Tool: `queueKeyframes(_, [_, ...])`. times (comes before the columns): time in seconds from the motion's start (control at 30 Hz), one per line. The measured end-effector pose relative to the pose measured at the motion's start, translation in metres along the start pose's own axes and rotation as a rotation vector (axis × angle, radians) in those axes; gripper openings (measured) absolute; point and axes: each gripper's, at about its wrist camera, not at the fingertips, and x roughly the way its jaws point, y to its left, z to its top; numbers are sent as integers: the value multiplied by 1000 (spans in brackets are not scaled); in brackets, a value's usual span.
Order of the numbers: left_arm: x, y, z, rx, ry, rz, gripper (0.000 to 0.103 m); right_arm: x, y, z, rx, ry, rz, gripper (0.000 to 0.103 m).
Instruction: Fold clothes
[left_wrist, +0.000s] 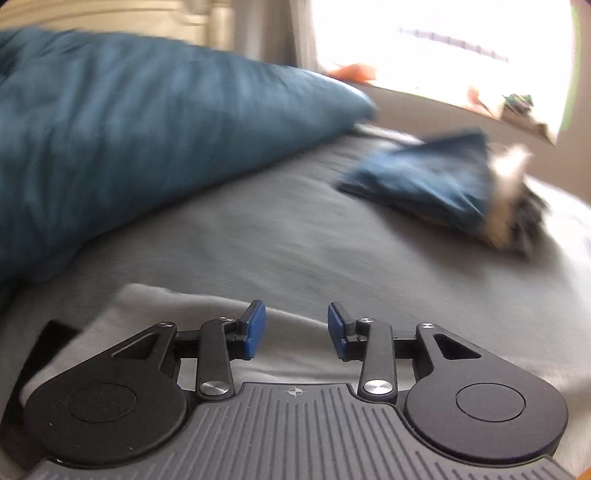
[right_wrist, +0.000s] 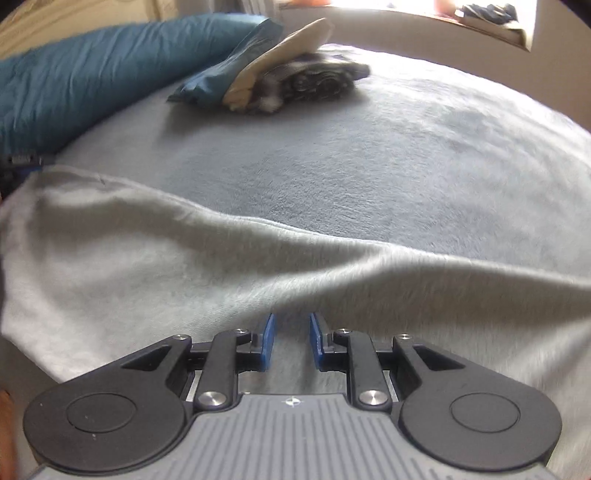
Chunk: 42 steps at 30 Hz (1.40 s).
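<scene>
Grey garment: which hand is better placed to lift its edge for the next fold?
Right, probably. The right gripper has the grey garment bunched between its jaws; the left gripper stands open over the garment's edge, gripping nothing.

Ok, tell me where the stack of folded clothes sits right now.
The stack of folded clothes lies at the far side of the grey blanket, upper middle of the right wrist view, beside the tip of the blue pillow.

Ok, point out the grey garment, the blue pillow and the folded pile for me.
grey garment (right_wrist: 155, 258): right wrist view, its raised fold.
blue pillow (left_wrist: 129, 122): left wrist view, its broad face.
folded pile (right_wrist: 258, 77): right wrist view, its cream layer.
</scene>
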Motion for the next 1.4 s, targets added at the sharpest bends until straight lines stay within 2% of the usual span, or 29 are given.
queueKeyframes(0.07, [18,-11,-7,42,76,33,38,3,-2,-10,-38,20,-12,22])
queueKeyframes(0.1, [28,-8,-12,29,111,62,38,0,-5,-15,-40,35,-11,22])
queueKeyframes(0.2, [37,9,-18,-62,101,75,39,-21,-19,-43,-19,126,-7,22])
queueKeyframes(0.3, [39,14,-15,-78,107,80,39,-48,-25,-69,-43,218,-45,22])
queueKeyframes(0.37, [40,13,-16,-66,105,90,39,-60,-30,-74,-36,268,-87,25])
queueKeyframes(0.47, [43,9,-15,-44,98,105,40,-71,-29,-63,-37,244,-132,25])
queueKeyframes(0.6, [38,6,-16,-42,94,101,42,-60,-9,-38,-26,154,-25,25])
queueKeyframes(0.67, [37,10,-14,-47,101,100,42,-47,4,-37,-65,165,15,25])
queueKeyframes(0.73, [32,16,-10,-54,98,105,42,-36,4,-55,-119,222,-20,26])
queueKeyframes(0.83, [11,26,-5,-46,37,103,42,-58,-24,-71,-5,264,-21,26])
queueKeyframes(0.93, [-21,13,-2,32,-39,18,42,-82,-39,-81,31,312,-111,26])
queueKeyframes(0.97, [-30,3,-1,57,-46,-42,42,-89,-42,-82,29,307,-142,26])
queueKeyframes(1.03, [-46,-27,-2,120,-53,-208,42,-96,-46,-73,32,239,-175,26])
queueKeyframes(1.13, [-54,-87,-14,241,-12,-427,43,-88,-48,-51,40,86,-212,26])
queueKeyframes(1.17, [-54,-107,-21,273,13,-488,43,-81,-51,-49,42,66,-227,26])
queueKeyframes(1.23, [-49,-138,-38,319,64,-564,43,-63,-64,-52,65,61,-250,26])
queueKeyframes(1.27, [-46,-152,-47,344,87,-594,43,-55,-71,-54,76,58,-261,26])
queueKeyframes(1.33, [-40,-170,-61,405,103,-574,43,-51,-87,-73,112,62,-298,25])
queueKeyframes(1.4, [-32,-171,-63,395,118,-535,42,-66,-106,-95,183,56,-345,25])
